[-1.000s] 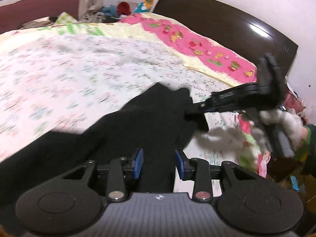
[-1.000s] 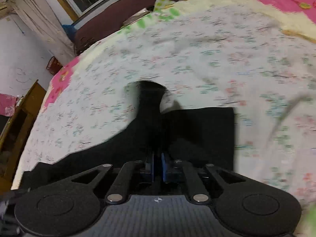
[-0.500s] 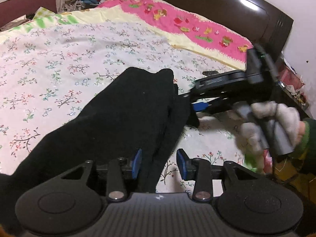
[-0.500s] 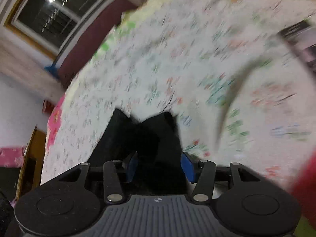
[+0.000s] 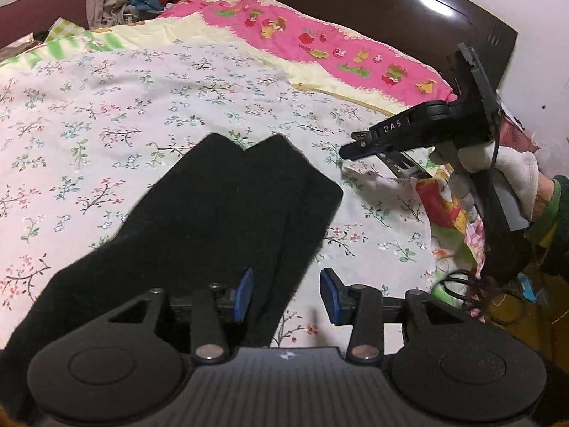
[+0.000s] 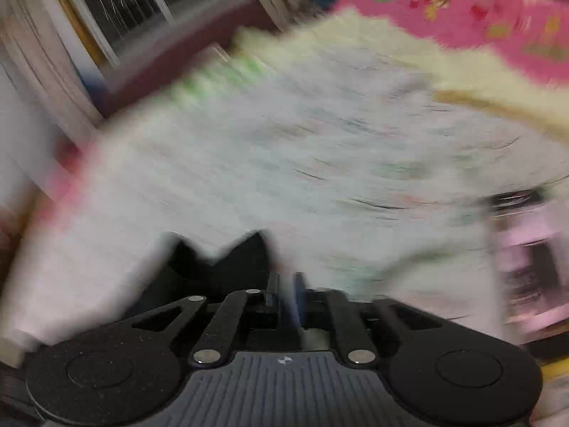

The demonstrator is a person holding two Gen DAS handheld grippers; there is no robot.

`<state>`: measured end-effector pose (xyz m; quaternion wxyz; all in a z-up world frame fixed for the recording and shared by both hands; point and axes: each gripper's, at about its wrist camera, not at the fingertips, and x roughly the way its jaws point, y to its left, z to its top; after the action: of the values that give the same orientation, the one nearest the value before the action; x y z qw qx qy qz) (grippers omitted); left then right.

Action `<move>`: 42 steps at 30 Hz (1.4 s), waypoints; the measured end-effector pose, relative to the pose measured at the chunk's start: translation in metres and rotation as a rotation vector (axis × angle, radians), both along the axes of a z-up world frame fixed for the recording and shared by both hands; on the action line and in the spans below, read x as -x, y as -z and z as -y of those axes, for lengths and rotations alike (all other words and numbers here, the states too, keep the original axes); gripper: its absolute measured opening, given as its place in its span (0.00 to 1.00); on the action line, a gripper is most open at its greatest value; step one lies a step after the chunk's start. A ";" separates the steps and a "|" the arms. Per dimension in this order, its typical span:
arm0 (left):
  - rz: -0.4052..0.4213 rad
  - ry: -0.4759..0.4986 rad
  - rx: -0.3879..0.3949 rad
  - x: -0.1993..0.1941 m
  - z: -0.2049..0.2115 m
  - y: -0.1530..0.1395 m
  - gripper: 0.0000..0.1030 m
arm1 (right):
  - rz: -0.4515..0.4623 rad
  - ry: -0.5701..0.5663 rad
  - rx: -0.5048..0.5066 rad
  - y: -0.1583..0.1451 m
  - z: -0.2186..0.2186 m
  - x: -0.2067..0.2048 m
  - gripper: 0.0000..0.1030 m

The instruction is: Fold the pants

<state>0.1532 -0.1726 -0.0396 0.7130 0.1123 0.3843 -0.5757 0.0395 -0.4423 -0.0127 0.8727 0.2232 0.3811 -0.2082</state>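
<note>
Pants (image 5: 220, 220) lie flat on the flowered bedsheet (image 5: 106, 114), two leg ends toward 12 o'clock, no longer bunched as half a second ago. The left gripper (image 5: 286, 293) hangs above their edge, jaws wide apart and empty. The right gripper (image 5: 346, 150), at 2 o'clock, has let go and pulled clear; its own blurred view (image 6: 284, 293) shows the jaws nearly together, holding nothing.
</note>
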 end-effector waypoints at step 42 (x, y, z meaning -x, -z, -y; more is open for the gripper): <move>0.031 -0.025 -0.045 0.015 -0.019 -0.006 0.55 | 0.395 0.046 -0.552 0.027 -0.008 0.006 0.00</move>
<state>0.1383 -0.1536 -0.0334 0.7232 0.1322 0.3874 -0.5563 0.0338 -0.4339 -0.0398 0.8315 0.4954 0.2416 -0.0698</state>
